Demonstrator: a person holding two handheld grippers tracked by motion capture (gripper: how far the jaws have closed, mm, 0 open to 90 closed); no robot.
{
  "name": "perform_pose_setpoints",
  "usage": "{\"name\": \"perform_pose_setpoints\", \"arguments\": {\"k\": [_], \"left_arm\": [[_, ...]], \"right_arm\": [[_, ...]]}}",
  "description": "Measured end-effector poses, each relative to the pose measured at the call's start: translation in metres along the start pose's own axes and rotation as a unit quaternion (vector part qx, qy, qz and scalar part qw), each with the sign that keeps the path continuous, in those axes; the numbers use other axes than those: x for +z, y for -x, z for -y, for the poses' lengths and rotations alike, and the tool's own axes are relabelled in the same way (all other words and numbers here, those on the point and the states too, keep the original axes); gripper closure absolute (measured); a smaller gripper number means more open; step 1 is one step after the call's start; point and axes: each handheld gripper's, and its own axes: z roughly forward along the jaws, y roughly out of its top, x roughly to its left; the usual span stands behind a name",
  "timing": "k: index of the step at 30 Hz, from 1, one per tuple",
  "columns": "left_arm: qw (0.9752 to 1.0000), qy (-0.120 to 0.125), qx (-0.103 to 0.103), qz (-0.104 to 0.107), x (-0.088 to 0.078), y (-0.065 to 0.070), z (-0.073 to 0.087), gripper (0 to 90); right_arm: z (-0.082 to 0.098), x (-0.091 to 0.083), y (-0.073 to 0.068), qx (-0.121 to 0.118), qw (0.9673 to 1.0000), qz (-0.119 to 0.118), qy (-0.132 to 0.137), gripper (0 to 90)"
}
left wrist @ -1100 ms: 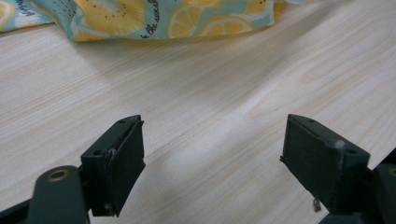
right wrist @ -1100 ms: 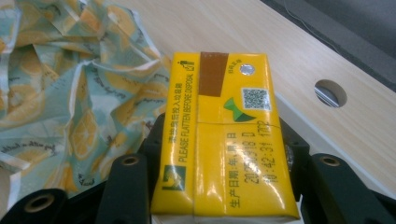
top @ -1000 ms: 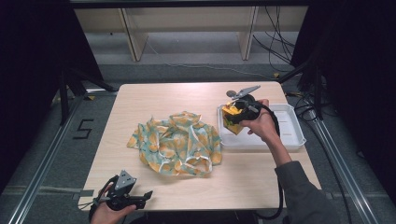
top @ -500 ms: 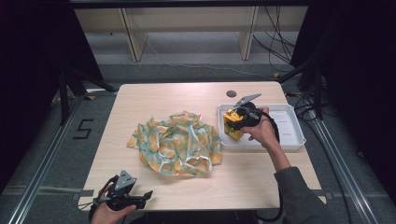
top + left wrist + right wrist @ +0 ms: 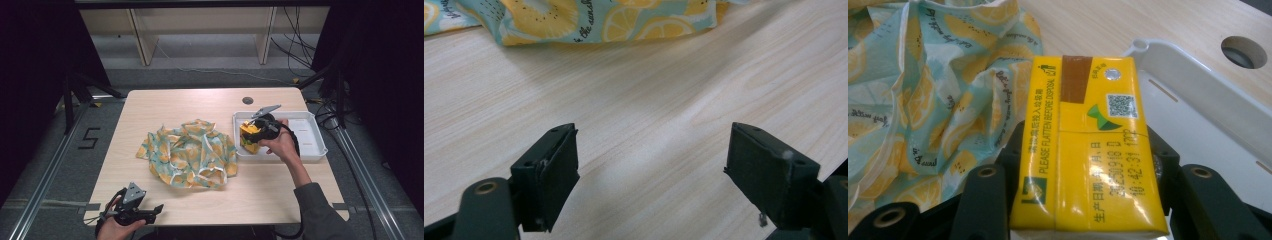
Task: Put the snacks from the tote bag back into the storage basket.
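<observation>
At the bench's point(image 5: 165, 107) near left corner I have my left claw point(image 5: 150, 212) resting low over the bare light wood, held in a hand point(image 5: 116, 229) that comes in from the bottom edge. In the left gripper view its 2 black pads point(image 5: 555, 172) stand spread wide, with only wood grain between them and the hem of the cloth across the top of that view.

Toward the middle of the bench lies the crumpled teal cloth printed with yellow lemon slices point(image 5: 187, 154), bunched in a loose heap, its right edge near the tray but apart from it.

At the right side of the bench sits the shallow white plastic tray point(image 5: 312, 131), just in front of a round cable hole point(image 5: 247, 100) in the bench top. My right claw point(image 5: 255, 134) is at the tray's left end, pinching a yellow rectangular drink carton point(image 5: 248, 136). In the right gripper view the carton point(image 5: 1088, 150) is clamped by its 2 long sides between the jaws, a brown patch and a QR code on the face turned to the camera. The tray's white rim point(image 5: 1198, 82) runs past the carton's far right, and the cloth point(image 5: 933, 90) lies to its left. From above, the carton sits low at the tray's left wall; I cannot tell whether it touches the tray floor.
</observation>
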Motion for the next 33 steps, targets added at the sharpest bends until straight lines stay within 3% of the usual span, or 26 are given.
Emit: {"name": "perform_pose_setpoints", "arguments": {"k": [2,3,4,8,11,13,15,16,21,22,25,27,33], "left_arm": [[1.0000,0.002,-0.008,0.003,0.001,0.001,0.000,20.4],[1.0000,0.001,-0.007,0.002,0.001,0.001,0.000,20.4],[1.0000,0.000,0.002,0.000,0.000,0.000,0.000,20.4],[1.0000,0.008,-0.006,-0.001,0.001,0.001,0.000,20.4],[1.0000,-0.004,0.003,0.002,-0.002,-0.001,0.000,20.4],[0.9999,0.009,-0.012,0.000,0.000,0.001,0.000,20.3],[0.9999,0.012,-0.011,-0.001,0.000,0.001,0.000,20.3],[1.0000,0.007,0.002,-0.002,-0.002,0.000,0.000,20.3],[0.9999,0.014,-0.005,-0.003,-0.002,-0.001,0.000,20.3],[1.0000,0.003,0.008,-0.004,-0.004,-0.003,0.000,20.3],[1.0000,0.009,-0.002,-0.001,-0.004,-0.002,0.000,20.3],[0.9998,0.014,-0.010,-0.002,-0.003,0.000,0.000,20.3],[0.9999,0.010,-0.001,-0.006,-0.003,-0.001,0.000,20.3]], "right_arm": [[0.001,0.002,-0.001,-0.002,1.0000,0.001,0.000,52.2],[0.002,0.001,-0.001,-0.002,1.0000,-0.003,-0.007,52.2],[0.003,0.004,-0.001,-0.002,1.0000,0.001,0.009,52.2],[0.005,0.005,-0.002,-0.004,1.0000,-0.002,0.000,52.1],[0.006,0.005,-0.004,0.001,1.0000,0.000,0.004,52.0],[0.008,0.003,-0.005,-0.007,1.0000,-0.004,-0.004,52.0],[0.009,0.005,-0.005,-0.011,0.9999,0.003,0.007,51.9],[0.009,0.002,-0.005,-0.013,0.9999,-0.002,-0.003,51.9],[0.012,0.004,-0.006,-0.015,0.9998,0.006,0.010,51.7],[0.013,0.004,-0.006,-0.015,0.9999,0.005,0.007,51.7],[0.015,0.003,-0.005,-0.010,0.9999,0.004,0.009,51.5],[0.016,0.004,-0.003,-0.027,0.9994,-0.003,0.021,51.5],[0.017,0.004,-0.005,-0.015,0.9997,0.000,0.019,50.5]]}}
